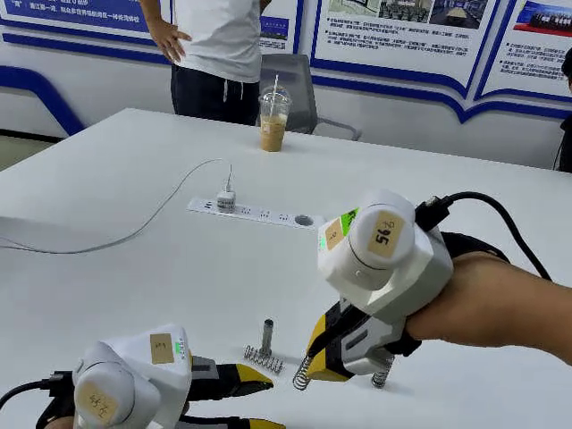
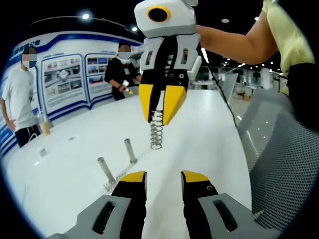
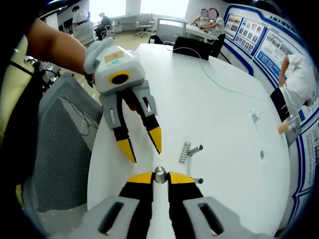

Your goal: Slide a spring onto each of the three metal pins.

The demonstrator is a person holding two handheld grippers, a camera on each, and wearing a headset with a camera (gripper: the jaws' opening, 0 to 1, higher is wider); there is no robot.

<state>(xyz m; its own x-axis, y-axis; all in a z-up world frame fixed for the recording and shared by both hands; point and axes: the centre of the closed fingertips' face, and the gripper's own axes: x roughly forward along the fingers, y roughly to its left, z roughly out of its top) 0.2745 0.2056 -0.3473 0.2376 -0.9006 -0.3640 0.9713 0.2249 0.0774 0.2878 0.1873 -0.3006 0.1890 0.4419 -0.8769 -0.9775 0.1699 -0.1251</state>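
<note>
Your left gripper [image 1: 268, 402] sits jaws apart and empty, while your right gripper [image 1: 315, 357] is clamped on a spring [image 2: 156, 132] hanging near an upright pin [image 1: 266, 337] on the table [image 1: 134, 286].

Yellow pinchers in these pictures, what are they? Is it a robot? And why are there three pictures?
It is not a robot. A person holds a two-jaw gripper in each hand. The head view comes from a camera on the person's head. Each round picture comes from a camera riding on one gripper.

The right gripper is shut on a small spring. The left gripper is open and holds nothing.

On the white table stand metal pins, and another spring lies beside one of them. Farther off are a power strip and a cup with a drink in it.
</note>
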